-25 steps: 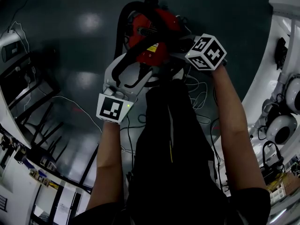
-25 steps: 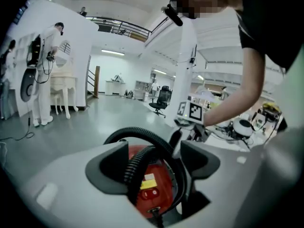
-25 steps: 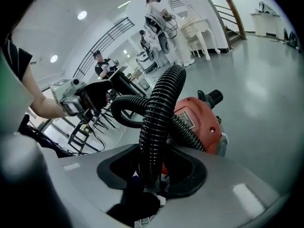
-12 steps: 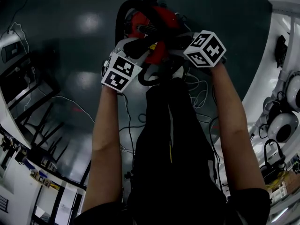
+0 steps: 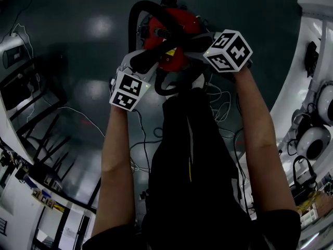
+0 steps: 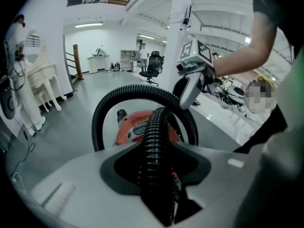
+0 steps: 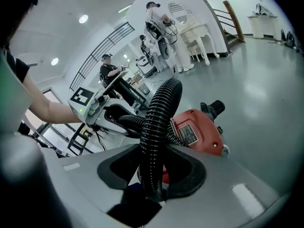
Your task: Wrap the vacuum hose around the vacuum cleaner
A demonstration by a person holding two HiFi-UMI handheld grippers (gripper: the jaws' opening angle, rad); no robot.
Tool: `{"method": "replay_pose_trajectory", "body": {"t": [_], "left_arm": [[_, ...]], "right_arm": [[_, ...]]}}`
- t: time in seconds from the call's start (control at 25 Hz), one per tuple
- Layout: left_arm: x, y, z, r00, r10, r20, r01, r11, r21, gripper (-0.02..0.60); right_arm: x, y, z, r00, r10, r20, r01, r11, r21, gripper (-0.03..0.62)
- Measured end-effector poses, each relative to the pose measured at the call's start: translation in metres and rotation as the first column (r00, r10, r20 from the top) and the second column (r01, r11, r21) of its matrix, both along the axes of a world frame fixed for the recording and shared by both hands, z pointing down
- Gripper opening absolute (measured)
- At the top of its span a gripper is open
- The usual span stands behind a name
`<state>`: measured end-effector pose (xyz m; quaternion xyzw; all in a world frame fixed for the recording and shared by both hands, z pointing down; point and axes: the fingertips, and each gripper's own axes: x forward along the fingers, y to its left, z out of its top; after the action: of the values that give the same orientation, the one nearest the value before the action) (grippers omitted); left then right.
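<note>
Red vacuum cleaner on the dark floor, black ribbed hose arching over its top, left gripper at its left side, jaws just closed onto the hose, right gripper at its right side, jaws clamping another stretch of hose

Below the jaws of your left gripper the hose runs out of sight, and it does the same at your right gripper. From above, both grippers cover the near side of the vacuum cleaner. Its label is too small to read.
</note>
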<state>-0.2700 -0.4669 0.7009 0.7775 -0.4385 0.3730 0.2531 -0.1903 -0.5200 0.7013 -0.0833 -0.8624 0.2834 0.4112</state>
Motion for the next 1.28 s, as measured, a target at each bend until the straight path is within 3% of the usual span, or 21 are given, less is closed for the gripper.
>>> {"method": "replay_pose_trajectory", "body": {"t": [0.28, 0.64, 0.76, 0.92, 1.08, 1.2, 1.28], "left_arm": [[-0.022, 0.014, 0.007, 0.998, -0.065, -0.006, 0.065, 0.998, -0.016, 0.178], [-0.023, -0.003, 0.035, 0.989, -0.14, -0.037, 0.14, 0.99, -0.006, 0.184], [-0.03, -0.006, 0.046, 0.992, -0.127, 0.02, 0.127, 0.992, -0.012, 0.191], [-0.037, -0.012, 0.066, 0.983, -0.071, 0.167, 0.078, 0.996, -0.034, 0.181], [-0.03, -0.009, 0.085, 0.983, -0.044, 0.179, 0.057, 0.996, -0.069, 0.149], [-0.024, -0.008, 0.087, 0.98, -0.089, 0.178, 0.096, 0.995, -0.033, 0.129], [-0.02, -0.01, 0.083, 0.98, -0.11, 0.164, 0.11, 0.994, 0.009, 0.155]], "right_arm": [[-0.02, -0.014, -0.005, 0.999, 0.024, -0.031, -0.024, 1.0, 0.013, 0.161], [-0.016, -0.05, 0.018, 0.978, 0.177, -0.11, -0.191, 0.973, -0.128, 0.16], [-0.019, -0.061, 0.021, 0.967, 0.223, -0.12, -0.24, 0.959, -0.154, 0.161], [-0.018, -0.079, 0.027, 0.944, 0.296, -0.144, -0.319, 0.93, -0.18, 0.161], [-0.017, -0.091, 0.032, 0.942, 0.293, -0.167, -0.312, 0.944, -0.105, 0.158], [-0.016, -0.097, 0.035, 0.941, 0.29, -0.172, -0.3, 0.954, -0.029, 0.158], [-0.014, -0.099, 0.036, 0.943, 0.286, -0.168, -0.289, 0.957, 0.007, 0.16]]}}
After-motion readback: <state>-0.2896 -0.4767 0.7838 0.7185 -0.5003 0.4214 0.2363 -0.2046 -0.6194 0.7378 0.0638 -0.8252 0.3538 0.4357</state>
